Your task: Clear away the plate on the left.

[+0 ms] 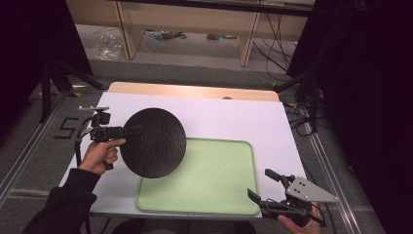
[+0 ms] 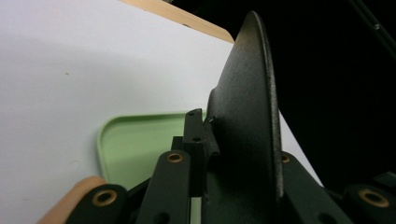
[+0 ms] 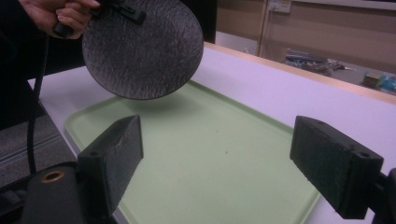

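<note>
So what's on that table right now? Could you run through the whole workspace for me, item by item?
Surface: white table, wooden strip along its far edge.
Job's things: black round plate held tilted in the air, partly over a bare green tray.
Clutter: nothing seen on the table.
Grippers: left tongs clamped on the plate's rim; right tongs open at the tray's near right corner.
Cables: a black cable trails from the left hand; more on the floor at far right.
Surroundings: wooden shelving behind, dark curtains at both sides.
</note>
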`<state>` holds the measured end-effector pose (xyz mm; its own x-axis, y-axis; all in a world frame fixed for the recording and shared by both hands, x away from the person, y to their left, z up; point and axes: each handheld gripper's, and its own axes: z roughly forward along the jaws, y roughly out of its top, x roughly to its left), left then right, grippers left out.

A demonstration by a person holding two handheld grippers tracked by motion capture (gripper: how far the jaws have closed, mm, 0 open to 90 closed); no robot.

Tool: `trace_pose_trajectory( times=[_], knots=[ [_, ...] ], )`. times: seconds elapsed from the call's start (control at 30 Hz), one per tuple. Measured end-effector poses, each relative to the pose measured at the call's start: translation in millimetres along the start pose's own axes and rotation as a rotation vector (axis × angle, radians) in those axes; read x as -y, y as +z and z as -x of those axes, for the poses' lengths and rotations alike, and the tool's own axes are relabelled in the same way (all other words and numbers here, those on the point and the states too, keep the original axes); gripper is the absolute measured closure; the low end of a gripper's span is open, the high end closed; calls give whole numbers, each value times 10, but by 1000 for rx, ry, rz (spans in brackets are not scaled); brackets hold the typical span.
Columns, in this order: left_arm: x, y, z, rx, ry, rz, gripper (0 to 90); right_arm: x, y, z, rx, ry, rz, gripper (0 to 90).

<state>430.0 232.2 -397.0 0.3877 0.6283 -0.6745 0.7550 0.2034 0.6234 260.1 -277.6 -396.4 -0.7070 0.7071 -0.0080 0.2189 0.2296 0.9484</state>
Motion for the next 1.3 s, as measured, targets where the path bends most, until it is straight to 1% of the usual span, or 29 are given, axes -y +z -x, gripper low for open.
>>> trace_pose_trajectory(
  times=[0.07,0.1,0.13,0.17,0.27,0.3,0.33,0.4,0.43,0.47,0.5,0.53,0.57,0.63,0.67,0.7,0.73,0.8,0.83,0.87,0.9,0.93,0.97,1.0,1.03,1.07,1.13,1.23,1.3],
  knots=[
    [8,31,31,11,1,-4,780,1,-2,-7,1,2,4,181],
    [12,41,43,13,2,-7,779,1,-5,-16,-13,20,-3,181],
    [18,61,56,17,5,-13,779,1,5,-2,-6,1,14,181],
    [28,80,69,19,-2,-12,779,0,-3,-1,0,0,-2,180],
    [54,143,101,29,-4,-26,779,1,-5,-11,0,6,0,181],
    [59,156,97,31,12,-36,779,0,-4,-12,-11,13,-3,181],
    [74,185,104,35,9,-45,778,-2,-4,0,0,-1,0,180],
    [98,237,124,37,8,-62,778,0,0,-3,0,0,-5,180],
    [110,263,135,43,4,-68,776,0,-3,-21,-2,17,-7,181],
    [122,288,148,50,4,-79,776,-2,2,-4,1,-5,9,181],
    [131,308,162,57,4,-85,776,-4,-7,-12,-6,11,-14,180],
    [145,341,188,60,6,-95,776,-2,1,-1,-1,-2,-2,181],
    [151,362,205,64,6,-100,776,0,-4,-12,-5,14,-16,180],
    [173,423,250,67,8,-114,775,-1,-1,-9,-5,6,-6,181],
    [187,450,271,72,6,-118,775,-2,-5,-14,-9,16,-18,181],
    [204,477,286,74,5,-124,775,1,1,-11,-9,17,-13,180],
    [220,505,301,81,4,-134,775,2,8,2,-4,-3,0,180],
    [252,572,337,77,12,-152,776,3,4,-16,-11,19,-7,180],
    [266,611,346,72,8,-160,773,-3,0,-15,-12,20,-14,180],
    [281,650,351,74,11,-174,771,-2,8,-8,-10,12,-6,180],
    [299,690,358,63,12,-179,770,3,24,-3,-8,0,12,180],
    [318,732,352,67,10,-199,768,5,28,-7,-7,-3,13,179],
    [328,752,358,65,8,-200,765,4,16,-26,-20,24,-7,180],
    [354,794,365,54,6,-205,764,3,14,-24,-19,23,-7,180],
    [368,819,361,61,-12,-206,755,1,17,-11,-17,14,0,179],
    [377,851,348,81,-15,-224,752,0,18,3,-6,-3,4,179],
    [398,899,359,87,-29,-227,753,3,15,4,-6,-3,3,179],
    [418,957,373,79,-30,-222,756,1,4,7,-5,-1,-6,179],
    [432,998,359,93,-30,-244,761,7,15,3,-9,0,1,179]
  ],
)
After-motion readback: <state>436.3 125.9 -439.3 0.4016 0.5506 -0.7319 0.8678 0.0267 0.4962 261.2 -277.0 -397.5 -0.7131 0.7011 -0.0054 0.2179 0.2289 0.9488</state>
